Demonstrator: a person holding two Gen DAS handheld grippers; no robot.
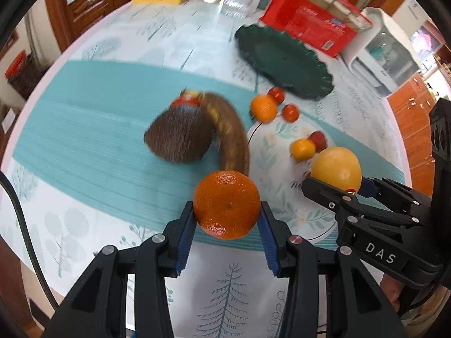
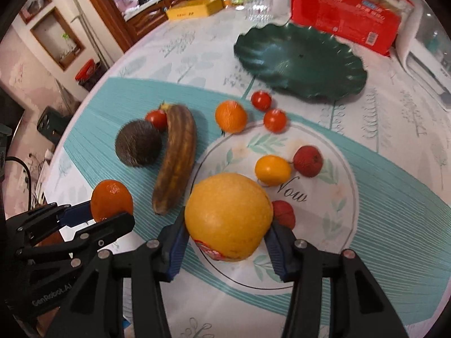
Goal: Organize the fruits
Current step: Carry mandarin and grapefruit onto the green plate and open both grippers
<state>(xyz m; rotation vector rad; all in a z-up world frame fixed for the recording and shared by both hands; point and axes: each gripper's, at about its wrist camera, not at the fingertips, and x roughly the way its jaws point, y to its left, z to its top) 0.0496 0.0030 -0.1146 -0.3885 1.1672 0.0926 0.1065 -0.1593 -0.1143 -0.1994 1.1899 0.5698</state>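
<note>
We find the left gripper (image 1: 227, 219) clamped on a dimpled mandarin (image 1: 227, 204); right gripper (image 2: 227, 239) grips a round, pebbled grapefruit (image 2: 228, 216); scalloped green plate (image 2: 300, 61) beyond.

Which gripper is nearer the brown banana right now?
Left. The left gripper, shut on a tangerine, sits just by the banana's near end; the right gripper, holding the big yellow fruit, is farther right.

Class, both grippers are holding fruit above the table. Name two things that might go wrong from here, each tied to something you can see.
1. The large yellow citrus is wide and round; the right gripper grips only its lower sides, so it may slip out.
2. The path to the green plate passes over the banana, small orange and cherry tomatoes; a low pass with the left gripper and its mandarin could knock them rolling.
</note>
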